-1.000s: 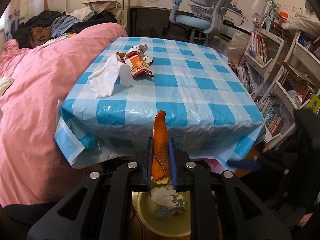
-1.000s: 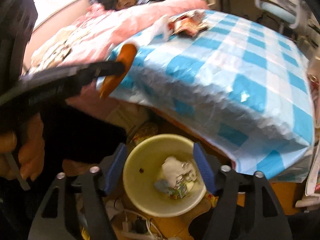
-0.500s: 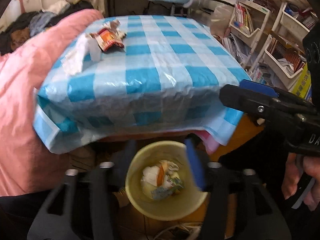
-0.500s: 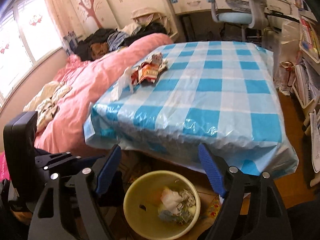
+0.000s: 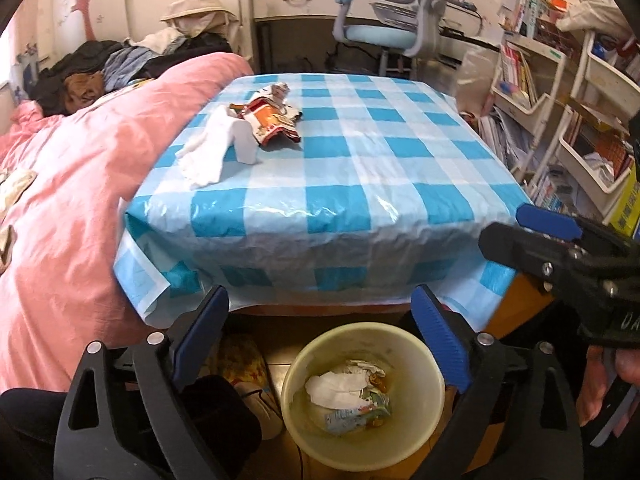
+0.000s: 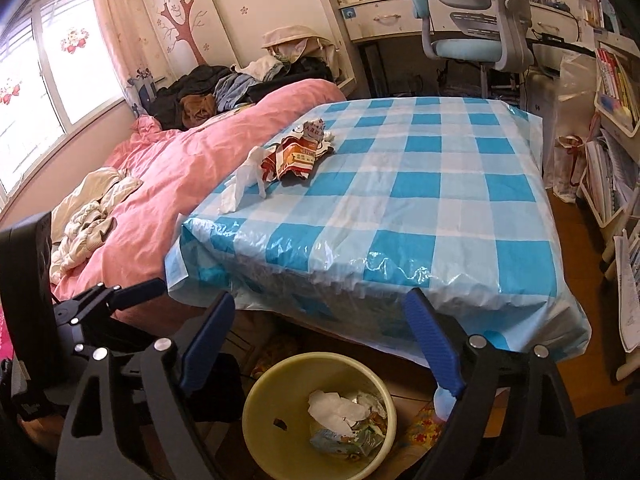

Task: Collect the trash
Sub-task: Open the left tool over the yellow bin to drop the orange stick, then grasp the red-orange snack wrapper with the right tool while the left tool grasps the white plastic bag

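Below the table (image 5: 360,184) edge sits the bin (image 5: 362,396), with tissue and wrappers inside; more trash (image 5: 248,132) lies on the table's far left part. Above the bin, the left gripper (image 5: 320,324) and right gripper (image 6: 316,332) are both opening wide; neither holds anything.

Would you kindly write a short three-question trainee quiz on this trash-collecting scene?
1. True or false: the left gripper holds a piece of trash.
2. Where does the yellow bin stand? A on the table; B on the floor below the table's near edge; C on the bed.
3. Fill in: the white tissue and the crumpled ___ lie on the checked tablecloth.

Key: 1 false, its jaws are opening with nothing between them. 2 B. 3 wrappers.
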Demonstrator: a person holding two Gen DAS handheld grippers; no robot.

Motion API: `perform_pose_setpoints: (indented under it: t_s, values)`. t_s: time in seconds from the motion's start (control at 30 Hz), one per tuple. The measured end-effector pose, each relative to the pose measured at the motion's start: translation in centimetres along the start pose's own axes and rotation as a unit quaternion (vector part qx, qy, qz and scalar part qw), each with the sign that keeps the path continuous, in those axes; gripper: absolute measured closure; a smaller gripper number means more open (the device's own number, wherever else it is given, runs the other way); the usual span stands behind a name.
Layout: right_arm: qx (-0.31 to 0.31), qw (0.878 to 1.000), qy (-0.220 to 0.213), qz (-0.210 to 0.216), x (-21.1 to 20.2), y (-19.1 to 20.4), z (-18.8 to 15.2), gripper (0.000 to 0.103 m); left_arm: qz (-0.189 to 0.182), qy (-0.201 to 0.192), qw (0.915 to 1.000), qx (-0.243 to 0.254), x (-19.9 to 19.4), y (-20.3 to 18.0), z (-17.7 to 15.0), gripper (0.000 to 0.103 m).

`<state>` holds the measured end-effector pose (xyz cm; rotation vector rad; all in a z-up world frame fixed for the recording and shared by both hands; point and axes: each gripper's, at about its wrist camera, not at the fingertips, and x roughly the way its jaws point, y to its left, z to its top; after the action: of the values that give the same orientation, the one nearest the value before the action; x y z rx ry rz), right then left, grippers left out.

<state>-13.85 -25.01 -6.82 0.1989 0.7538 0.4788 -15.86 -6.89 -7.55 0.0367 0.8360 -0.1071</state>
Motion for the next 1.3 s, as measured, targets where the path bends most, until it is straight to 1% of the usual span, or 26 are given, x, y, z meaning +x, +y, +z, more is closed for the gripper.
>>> perform_pose_setpoints:
  t_s: [0.27, 0.4, 0.53, 0.7, 0.83, 1.03, 1.17, 1.3]
  values:
    - [-0.017, 1.0, -0.006, -0.006, 0.1, 0.7, 0.0, 0.019, 0.013, -0.008, 0.9992, -0.037, 0.2, 1.4, 0.3, 0.011]
    - [-0.026, 0.999, -0.015, -0.01, 0.0, 1.1, 0.1, 0.019, 0.021, -0.008, 0.9975, -0.066, 0.3, 2.6, 0.6, 0.011]
    - [-0.035, 0.999, -0.018, -0.012, 0.2, 1.5, 0.2, 0.019, 0.034, -0.008, 0.9935, -0.108, 0.5, 4.4, 0.8, 0.011]
    - [-0.046, 0.999, -0.016, -0.012, 0.4, 2.0, 0.3, 0.019, 0.047, -0.017, 0.9888, -0.141, 0.7, 5.8, 1.2, 0.011]
    - [-0.048, 0.999, -0.017, -0.011, 0.6, 2.2, 0.5, 0.019, 0.05, -0.022, 0.9874, -0.148, 1.0, 6.5, 2.5, 0.011]
    - [-0.05, 0.999, -0.013, -0.01, 1.4, 2.4, 1.1, 0.019, 0.04, -0.029, 0.9854, -0.163, 1.6, 8.0, 5.4, 0.01]
    - [-0.056, 0.998, -0.013, -0.01, 2.3, 2.6, 2.0, 0.019, 0.035, -0.023, 0.9815, -0.187, 3.0, 9.5, 7.4, 0.01]
    - [-0.062, 0.998, -0.008, -0.009, 3.9, 2.9, 3.3, 0.019, 0.033, -0.012, 0.9761, -0.214, 5.4, 10.9, 9.6, 0.01]
